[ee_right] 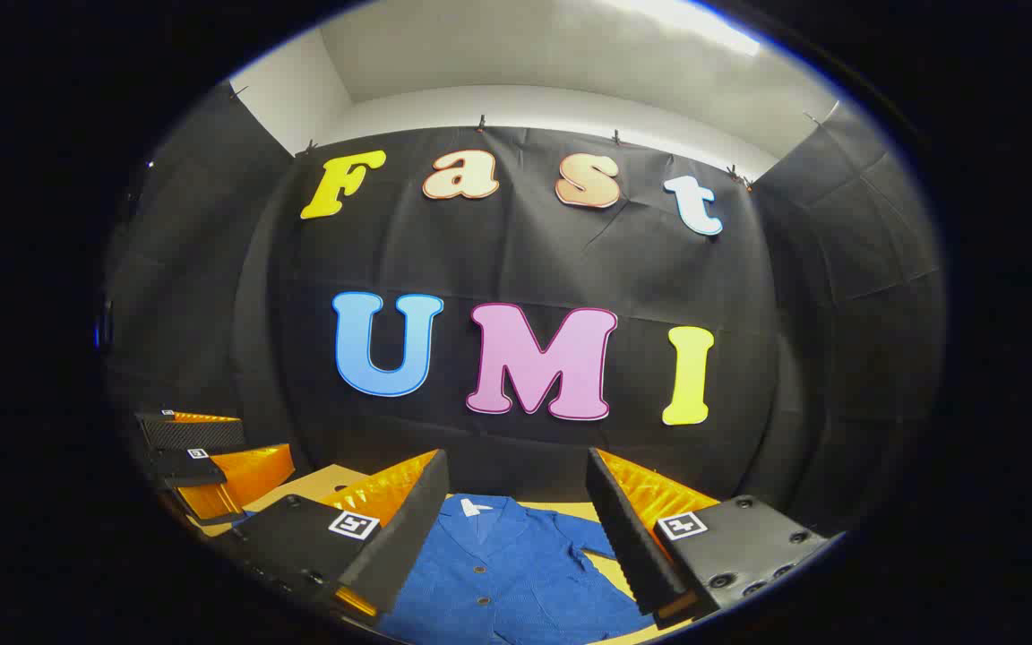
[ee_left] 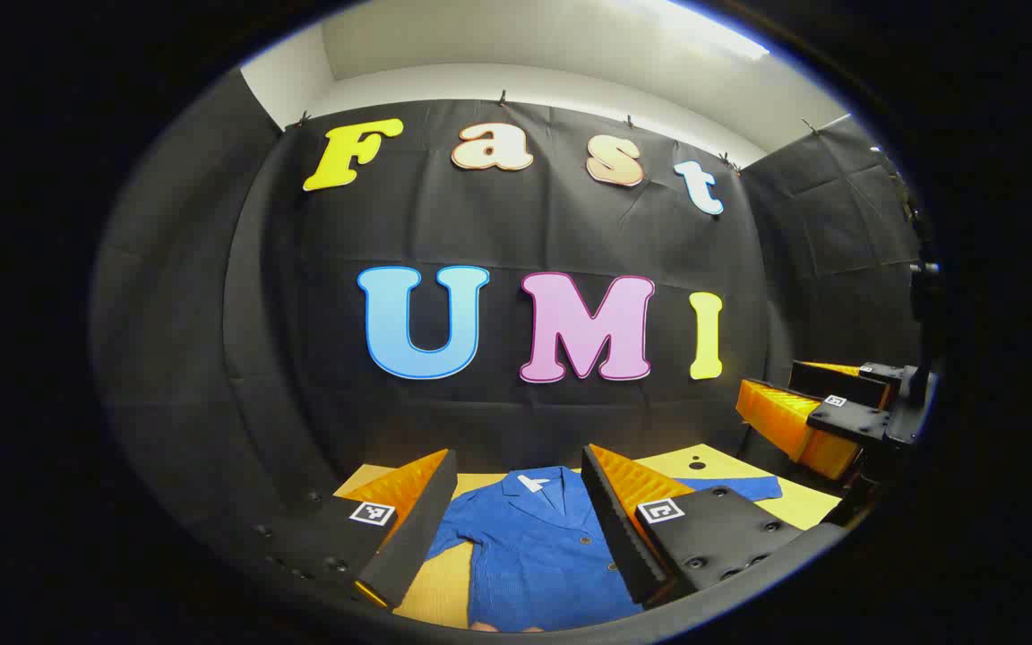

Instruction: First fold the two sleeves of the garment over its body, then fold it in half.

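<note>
i see a blue button-front garment point(ee_left: 534, 546) lying flat on the yellow bench point(ee_left: 803, 506), collar toward the black cloth wall point(ee_left: 498, 233). both short sleeves lie spread out to the sides. my left gripper point(ee_left: 516, 524) hangs above the garment with its jaws spread wide, holding nothing. my right gripper point(ee_right: 516, 537) hangs above it too, jaws likewise spread and empty. in the left gripper view, the right gripper sits off at the right edge.

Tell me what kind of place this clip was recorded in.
Likely a staged recording booth, not a home: black cloth walls clipped up on three sides, a yellow table, and a blue shirt lying flat on it before both open grippers.
</note>
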A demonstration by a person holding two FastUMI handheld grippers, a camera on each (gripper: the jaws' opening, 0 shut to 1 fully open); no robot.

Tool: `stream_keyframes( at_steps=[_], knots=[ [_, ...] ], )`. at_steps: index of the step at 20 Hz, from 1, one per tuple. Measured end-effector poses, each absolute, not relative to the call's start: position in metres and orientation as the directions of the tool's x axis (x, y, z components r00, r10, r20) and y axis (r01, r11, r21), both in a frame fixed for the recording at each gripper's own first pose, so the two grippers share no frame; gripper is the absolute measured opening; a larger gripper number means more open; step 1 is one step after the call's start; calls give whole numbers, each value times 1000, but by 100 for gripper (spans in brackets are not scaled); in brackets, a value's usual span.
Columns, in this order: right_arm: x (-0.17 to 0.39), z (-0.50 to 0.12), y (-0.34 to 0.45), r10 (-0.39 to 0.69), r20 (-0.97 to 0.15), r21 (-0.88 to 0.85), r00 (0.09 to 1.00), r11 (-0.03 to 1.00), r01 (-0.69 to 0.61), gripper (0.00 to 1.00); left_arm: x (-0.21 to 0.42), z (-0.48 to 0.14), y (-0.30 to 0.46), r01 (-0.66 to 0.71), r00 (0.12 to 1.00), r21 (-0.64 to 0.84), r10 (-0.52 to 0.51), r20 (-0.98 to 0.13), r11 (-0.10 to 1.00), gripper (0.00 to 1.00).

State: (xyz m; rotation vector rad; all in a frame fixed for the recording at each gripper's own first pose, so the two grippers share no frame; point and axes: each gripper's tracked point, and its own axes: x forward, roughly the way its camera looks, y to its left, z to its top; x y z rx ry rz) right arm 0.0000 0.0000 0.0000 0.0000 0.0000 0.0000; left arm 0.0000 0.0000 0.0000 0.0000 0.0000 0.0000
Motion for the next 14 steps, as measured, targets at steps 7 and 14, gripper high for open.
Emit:
stream_keyframes(
  at_steps=[7,14],
  knots=[
    [-5,5,3,6,15,13,1000,1000,-6,96,-8,0,2,-12,1000,9,12,1,1000,81],
    [-11,6,5,10,26,-13,1000,1000,-9,96,-13,6,3,-21,1000,16,20,14,1000,80]
  ],
)
